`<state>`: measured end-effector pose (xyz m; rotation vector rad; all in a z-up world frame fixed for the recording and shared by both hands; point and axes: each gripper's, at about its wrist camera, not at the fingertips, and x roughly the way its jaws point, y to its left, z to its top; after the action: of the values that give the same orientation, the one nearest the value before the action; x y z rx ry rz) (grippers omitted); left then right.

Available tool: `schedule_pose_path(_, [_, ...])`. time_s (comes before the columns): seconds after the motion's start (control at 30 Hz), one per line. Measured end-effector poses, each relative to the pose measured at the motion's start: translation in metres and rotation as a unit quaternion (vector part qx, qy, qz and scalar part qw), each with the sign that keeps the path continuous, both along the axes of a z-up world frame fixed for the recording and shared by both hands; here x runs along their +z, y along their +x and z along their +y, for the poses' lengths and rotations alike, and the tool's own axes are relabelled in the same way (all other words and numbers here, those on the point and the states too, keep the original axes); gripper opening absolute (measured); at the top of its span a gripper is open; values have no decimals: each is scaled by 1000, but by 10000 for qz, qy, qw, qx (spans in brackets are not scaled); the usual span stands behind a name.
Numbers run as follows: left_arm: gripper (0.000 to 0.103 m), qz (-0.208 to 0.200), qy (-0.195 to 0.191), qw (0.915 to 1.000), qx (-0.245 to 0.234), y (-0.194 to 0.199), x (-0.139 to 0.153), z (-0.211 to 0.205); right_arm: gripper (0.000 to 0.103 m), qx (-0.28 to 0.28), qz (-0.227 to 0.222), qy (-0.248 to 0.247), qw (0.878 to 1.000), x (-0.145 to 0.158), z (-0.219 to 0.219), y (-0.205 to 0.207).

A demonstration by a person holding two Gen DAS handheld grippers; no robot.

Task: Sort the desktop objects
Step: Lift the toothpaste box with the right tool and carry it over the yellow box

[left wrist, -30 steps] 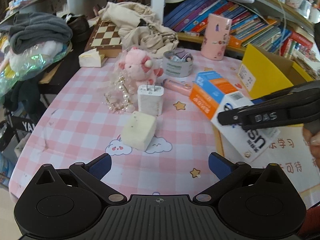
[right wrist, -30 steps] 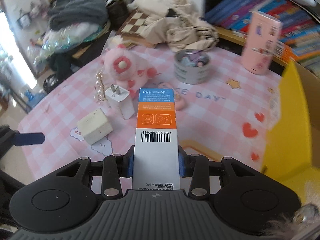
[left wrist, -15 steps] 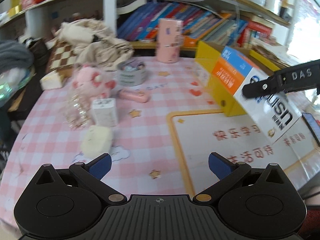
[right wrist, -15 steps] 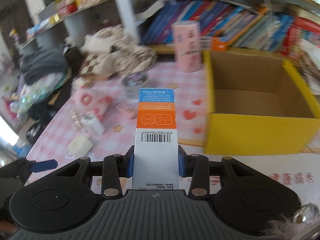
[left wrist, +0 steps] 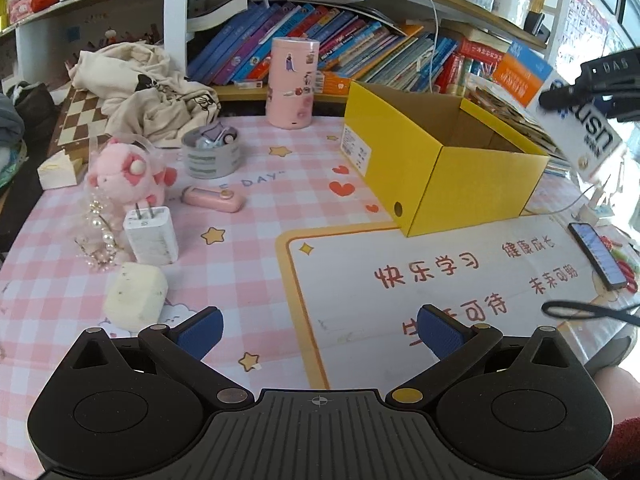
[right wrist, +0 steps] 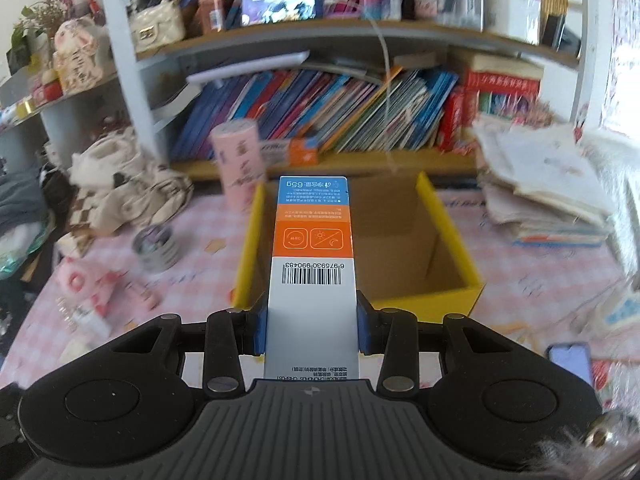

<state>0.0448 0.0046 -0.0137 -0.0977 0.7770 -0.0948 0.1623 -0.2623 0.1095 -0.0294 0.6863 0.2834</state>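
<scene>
A long white, orange and blue cardboard carton [right wrist: 312,264] sits clamped between the blue pads of the right gripper [right wrist: 311,322], its far end jutting forward over the open yellow cardboard box [right wrist: 448,240] that stands on the pink checked tablecloth [left wrist: 240,264]. In the left wrist view the same carton hangs in the air beyond the box's far right corner. The right gripper tilts downward toward the box. The left gripper [left wrist: 320,330] hovers low over the table, angled down, its jaws spread wide with nothing between them.
</scene>
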Motion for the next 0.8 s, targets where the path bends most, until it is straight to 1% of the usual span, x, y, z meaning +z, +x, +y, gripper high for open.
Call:
schedule_pose_path(0.27, [103,49,19,9989,463,11,2,-1,37,-58,-210,-37,9998,8,-20,54])
schedule_pose_path(0.4, [103,95,91,9978,643,18,3,-7,37,-45,-187,-129,9997,2,-29,86])
schedule_pose_path(0.53, [103,157,148,9959,884,25,2,-12,37,13,-49,-259,9997,-12,-34,119])
schedule_pose_path(0.67, [103,245,171,9930,1143,32,1,-17,37,166,162,-468,9986,-35,-34,145])
schedule_pose_path(0.8, [103,310,209,9912,1273,36,0,-24,37,329,435,-682,9962,-61,-31,166])
